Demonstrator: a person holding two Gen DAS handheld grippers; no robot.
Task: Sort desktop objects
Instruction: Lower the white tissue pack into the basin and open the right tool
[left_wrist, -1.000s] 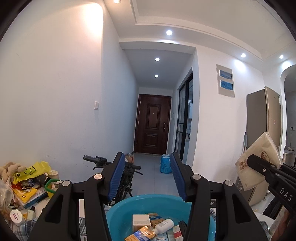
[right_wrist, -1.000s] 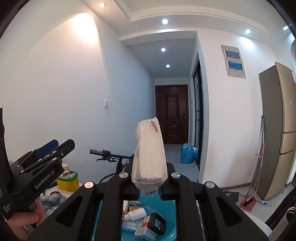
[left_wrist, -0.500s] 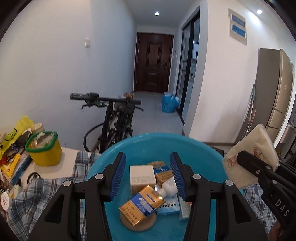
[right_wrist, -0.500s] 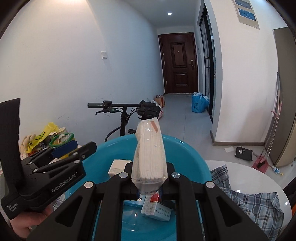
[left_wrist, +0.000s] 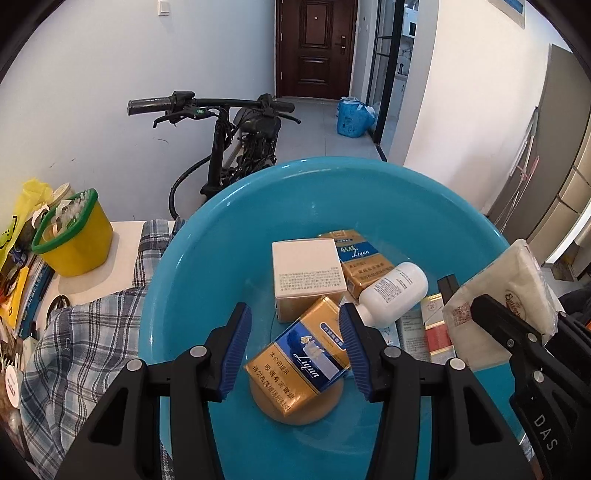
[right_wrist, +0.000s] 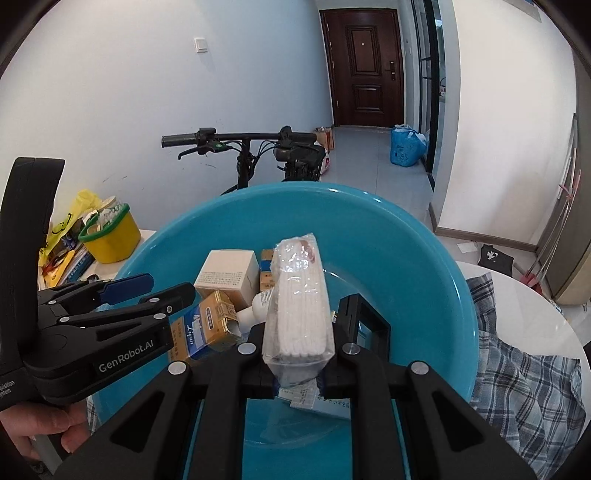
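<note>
Cotton pads in a clear plastic pack stand upright, clenched between the right tongs above the near side of a blue plastic basin. The left tongs are spread apart with nothing between their blue-padded fingers; they hang over the same basin, straddling a gold and blue Liqun cigarette pack that lies tilted on a round brown disc on the basin floor.

Behind that pack sits a white and gold box, with a second Liqun pack against its right side. A small white bottle lies on its side just right of the box, touching the second pack. Further right, partly hidden by the held cotton pads, are a red and white carton and a black box.

The basin rests on a checked cloth spread over the white counter. Toward the counter's far left corner stands a yellow tub with a green rim, beside a pile of books and a yellow bag. A black bicycle leans by the wall beyond the counter's far edge.
</note>
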